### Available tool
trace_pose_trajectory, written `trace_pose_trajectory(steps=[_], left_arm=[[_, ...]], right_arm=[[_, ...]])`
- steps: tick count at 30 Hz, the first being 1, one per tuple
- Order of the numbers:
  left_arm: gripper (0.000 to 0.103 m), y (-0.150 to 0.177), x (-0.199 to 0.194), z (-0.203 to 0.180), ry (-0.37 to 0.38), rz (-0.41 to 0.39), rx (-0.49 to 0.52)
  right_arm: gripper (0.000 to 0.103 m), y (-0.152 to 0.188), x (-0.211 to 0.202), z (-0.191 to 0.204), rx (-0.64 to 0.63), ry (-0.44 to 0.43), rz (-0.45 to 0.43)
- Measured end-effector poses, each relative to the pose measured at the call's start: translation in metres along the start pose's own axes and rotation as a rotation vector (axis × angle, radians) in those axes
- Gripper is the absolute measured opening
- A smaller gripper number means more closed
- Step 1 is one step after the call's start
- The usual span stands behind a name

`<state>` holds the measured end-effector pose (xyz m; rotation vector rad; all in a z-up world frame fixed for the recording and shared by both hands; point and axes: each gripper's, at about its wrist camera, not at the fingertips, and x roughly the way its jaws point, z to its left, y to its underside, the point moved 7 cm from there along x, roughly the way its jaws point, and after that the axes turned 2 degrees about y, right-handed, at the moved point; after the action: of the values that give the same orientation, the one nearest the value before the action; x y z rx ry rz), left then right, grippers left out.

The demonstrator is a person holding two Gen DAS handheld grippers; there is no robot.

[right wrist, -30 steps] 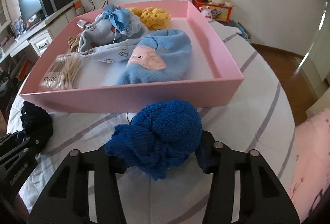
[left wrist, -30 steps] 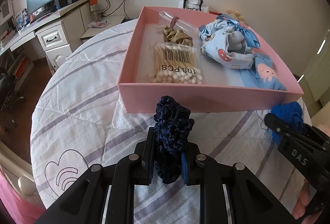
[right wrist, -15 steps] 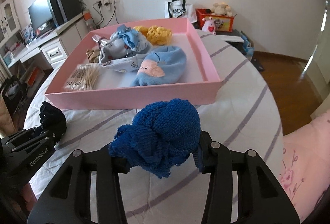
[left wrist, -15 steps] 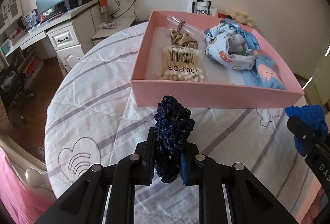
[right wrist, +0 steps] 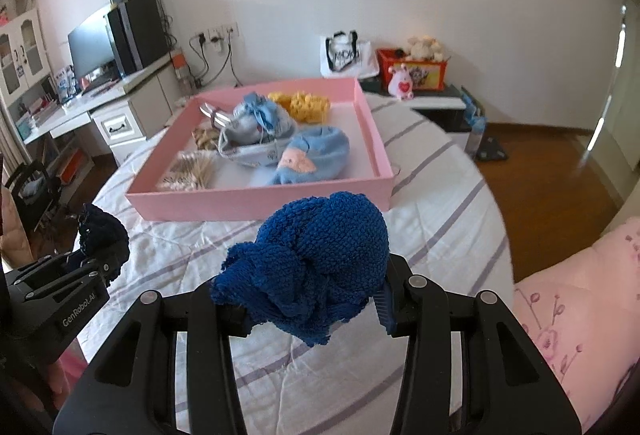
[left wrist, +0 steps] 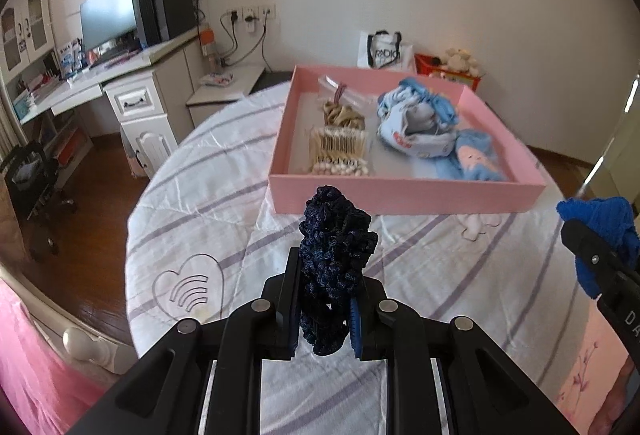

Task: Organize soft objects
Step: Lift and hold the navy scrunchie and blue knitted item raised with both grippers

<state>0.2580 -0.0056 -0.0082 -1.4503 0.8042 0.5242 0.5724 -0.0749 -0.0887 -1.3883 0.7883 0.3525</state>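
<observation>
My left gripper (left wrist: 325, 309) is shut on a dark navy scrunchie (left wrist: 335, 255), held above the bed well short of the pink tray (left wrist: 400, 195). My right gripper (right wrist: 312, 305) is shut on a bright blue knitted piece (right wrist: 320, 251), also held back from the tray (right wrist: 256, 205). The tray holds cotton swabs (left wrist: 340, 151), a beige scrunchie (left wrist: 340, 113), a patterned baby hat (left wrist: 416, 123), a light blue hat (right wrist: 316, 159) and a yellow knit item (right wrist: 300, 105). Each gripper shows at the edge of the other's view, with the right gripper (left wrist: 600, 255) and the left gripper (right wrist: 80, 275).
The tray lies on a white quilt with purple stripes (left wrist: 208, 203). A desk with a monitor (left wrist: 108, 15) and drawers stands at the left. A shopping bag (right wrist: 348, 55) and a red toy box (right wrist: 412, 73) stand by the far wall. Pink bedding (right wrist: 576, 299) lies at the right.
Both grippers have pulled back and up from the tray with their items still held. The tray looks smaller and farther in both views.
</observation>
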Motion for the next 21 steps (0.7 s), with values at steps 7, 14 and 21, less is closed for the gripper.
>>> trace_pose_trajectory(steps=[7,14,21], left_arm=[[0.016,0.004,-0.045,-0.005,-0.001,-0.072,0.010],[0.016,0.010,-0.092,-0.009,0.002,-0.151,0.029],[0.016,0.020,-0.145,-0.008,0.007,-0.247,0.033]], right_arm=[[0.042,-0.001,-0.029,0.000,-0.001,-0.012,-0.046],[0.042,-0.004,-0.065,0.005,-0.016,-0.020,-0.122],[0.043,-0.011,-0.110,0.010,-0.040,-0.024,-0.232]])
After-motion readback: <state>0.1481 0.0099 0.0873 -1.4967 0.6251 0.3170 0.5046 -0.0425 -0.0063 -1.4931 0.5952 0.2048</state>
